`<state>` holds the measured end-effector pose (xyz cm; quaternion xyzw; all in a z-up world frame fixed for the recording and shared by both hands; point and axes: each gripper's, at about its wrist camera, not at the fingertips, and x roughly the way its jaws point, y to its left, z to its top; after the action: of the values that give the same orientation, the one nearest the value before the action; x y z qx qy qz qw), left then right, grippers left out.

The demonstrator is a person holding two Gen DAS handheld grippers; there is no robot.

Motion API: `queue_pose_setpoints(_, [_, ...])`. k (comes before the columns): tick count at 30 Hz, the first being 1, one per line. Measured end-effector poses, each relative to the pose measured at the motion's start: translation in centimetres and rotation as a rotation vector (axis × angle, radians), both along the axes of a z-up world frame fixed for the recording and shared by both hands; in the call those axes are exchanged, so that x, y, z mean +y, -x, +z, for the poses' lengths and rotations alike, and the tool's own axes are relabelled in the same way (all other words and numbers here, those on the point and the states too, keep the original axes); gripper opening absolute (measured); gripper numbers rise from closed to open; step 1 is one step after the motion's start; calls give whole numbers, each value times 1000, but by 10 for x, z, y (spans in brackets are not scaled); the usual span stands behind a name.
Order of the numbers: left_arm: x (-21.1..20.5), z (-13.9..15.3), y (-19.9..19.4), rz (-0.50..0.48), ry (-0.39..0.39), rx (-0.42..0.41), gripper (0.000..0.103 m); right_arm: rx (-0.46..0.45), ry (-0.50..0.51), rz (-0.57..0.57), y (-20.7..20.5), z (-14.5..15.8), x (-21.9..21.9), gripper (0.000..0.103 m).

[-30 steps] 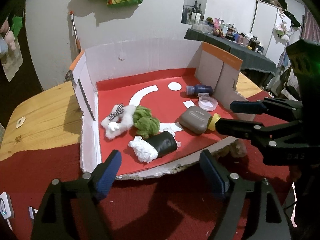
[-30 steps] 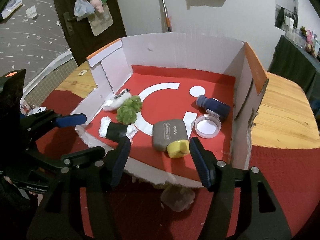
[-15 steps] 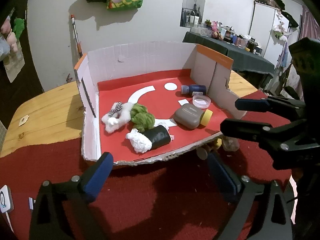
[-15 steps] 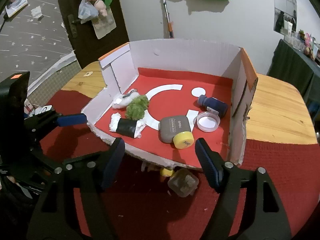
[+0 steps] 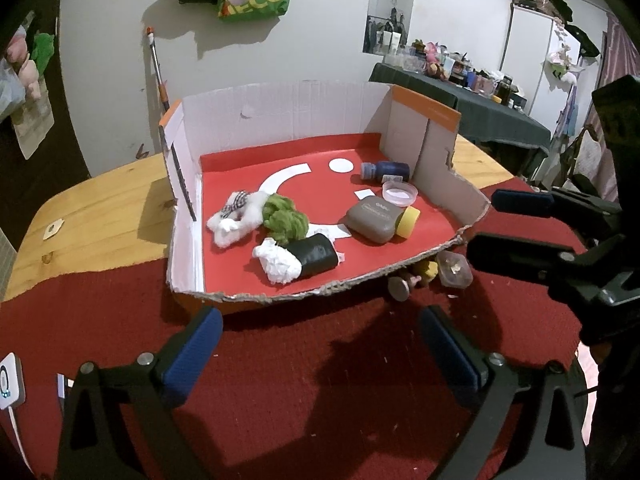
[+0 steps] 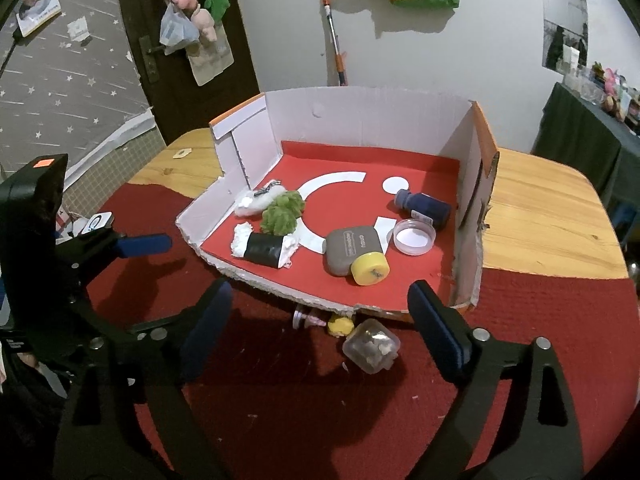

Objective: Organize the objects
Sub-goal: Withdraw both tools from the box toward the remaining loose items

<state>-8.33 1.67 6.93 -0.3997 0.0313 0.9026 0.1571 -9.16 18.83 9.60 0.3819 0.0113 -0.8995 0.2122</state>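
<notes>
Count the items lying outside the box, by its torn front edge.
3 visible: a clear plastic container, a small yellow thing and a round-ended pink piece, all on the red cloth. More may hide beneath the box.

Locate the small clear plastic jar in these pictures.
The clear plastic jar lies on the red cloth just outside the cardboard tray's torn front edge, beside a small yellow object; in the left view it sits at the tray's right corner.

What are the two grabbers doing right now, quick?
Left gripper: open, holding nothing; jaws have just been opening.
Right gripper: open, holding nothing; jaws have just been opening.
</notes>
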Motion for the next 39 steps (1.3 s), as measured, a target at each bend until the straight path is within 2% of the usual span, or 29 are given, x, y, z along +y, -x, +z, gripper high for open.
queue_pose_setpoints(11, [0,-6,-10,6,-6,-13,103,4,12,3,-15,0,5,96])
queue_pose_setpoints(25, [12,-21,-11,-13,-15,-47,103,-29,5,-33,-26,-21,25,96])
queue_pose_setpoints(27, [15,-23,-10,-20,-19,-49,98,-31,-1,-47,-27,-24,31,95])
queue_pose_setpoints(28, [18,-24,-9,-27,-21,-52,95,-32,-3,-51,-27,-25,33,91])
queue_pose_setpoints(29, [20,-24,-8,-33,-22,-54,90,-36,-8,-57,-27,-27,35,81])
queue_pose_setpoints(32, [27,-26,-4,-53,-32,-69,79,-53,-20,-74,-23,-34,42,69])
queue_pose_setpoints(34, [34,-26,0,-69,-33,-75,74,-60,-44,-81,-20,-39,43,64])
queue_pose_setpoints(39, [51,-30,7,-105,-27,-80,68,-71,-83,-73,-11,-50,42,64])
